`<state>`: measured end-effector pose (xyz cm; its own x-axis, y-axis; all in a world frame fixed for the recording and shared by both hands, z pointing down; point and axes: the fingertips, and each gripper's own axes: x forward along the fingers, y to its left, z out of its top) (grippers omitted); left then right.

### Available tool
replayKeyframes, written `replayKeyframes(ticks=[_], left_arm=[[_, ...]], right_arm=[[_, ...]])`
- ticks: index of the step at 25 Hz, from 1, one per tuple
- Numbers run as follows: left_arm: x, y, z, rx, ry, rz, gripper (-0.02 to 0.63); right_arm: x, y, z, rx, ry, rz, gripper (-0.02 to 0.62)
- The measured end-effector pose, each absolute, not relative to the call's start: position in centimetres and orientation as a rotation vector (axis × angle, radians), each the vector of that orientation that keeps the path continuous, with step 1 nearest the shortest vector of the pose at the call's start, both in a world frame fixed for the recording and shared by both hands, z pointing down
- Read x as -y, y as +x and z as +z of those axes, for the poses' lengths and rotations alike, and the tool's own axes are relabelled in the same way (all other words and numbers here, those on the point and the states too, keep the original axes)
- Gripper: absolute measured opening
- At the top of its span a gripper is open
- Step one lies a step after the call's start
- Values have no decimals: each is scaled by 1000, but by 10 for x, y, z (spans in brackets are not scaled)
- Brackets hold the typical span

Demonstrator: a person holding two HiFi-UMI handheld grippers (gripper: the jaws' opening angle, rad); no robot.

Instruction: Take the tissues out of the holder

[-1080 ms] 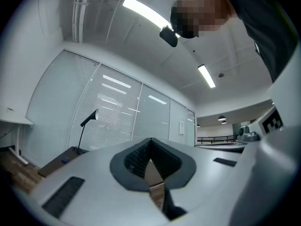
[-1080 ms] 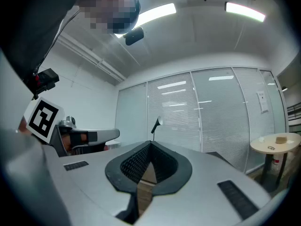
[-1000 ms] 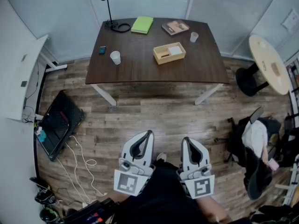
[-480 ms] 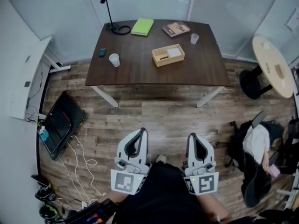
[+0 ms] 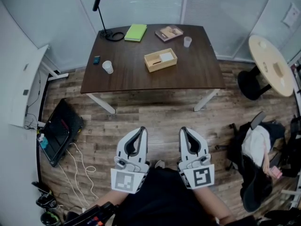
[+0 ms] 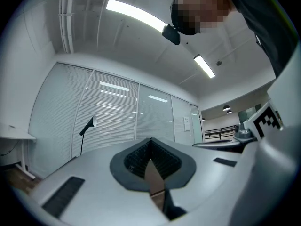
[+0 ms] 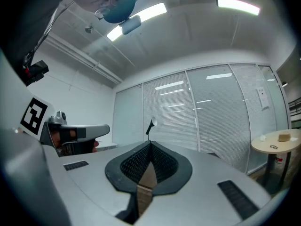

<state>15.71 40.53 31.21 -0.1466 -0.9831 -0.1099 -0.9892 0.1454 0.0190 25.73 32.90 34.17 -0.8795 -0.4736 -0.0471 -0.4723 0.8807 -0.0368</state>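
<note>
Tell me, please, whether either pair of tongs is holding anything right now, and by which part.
Nothing is held: the left tongs and the right tongs are both shut and empty, well short of the wooden tissue holder.

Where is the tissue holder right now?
In the head view, the wooden tissue holder sits near the middle of the dark table, right of the white paper cup, just below the book.
</note>
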Motion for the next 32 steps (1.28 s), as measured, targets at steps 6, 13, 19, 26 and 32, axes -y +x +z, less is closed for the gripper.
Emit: replayKeyframes(ticks=[6, 13, 19, 26, 32], left_arm=[[-393, 146, 314, -2359, -1972, 163, -2], [-363, 144, 321, -2318, -1995, 131, -2], [-323, 123, 324, -2283, -2004, 172, -2], [-252, 94, 342, -2246, -2073, 234, -2], [-182, 49, 354, -2210, -2162, 236, -2]], right_arm=[[-305, 260, 336, -2976, -787, -44, 9], [-281, 244, 342, -2981, -825, 10, 9], [-256, 218, 345, -2977, -836, 27, 9], [-195, 199, 350, -2953, -1020, 99, 9], [-135, 141, 374, -3011, -1002, -27, 9]])
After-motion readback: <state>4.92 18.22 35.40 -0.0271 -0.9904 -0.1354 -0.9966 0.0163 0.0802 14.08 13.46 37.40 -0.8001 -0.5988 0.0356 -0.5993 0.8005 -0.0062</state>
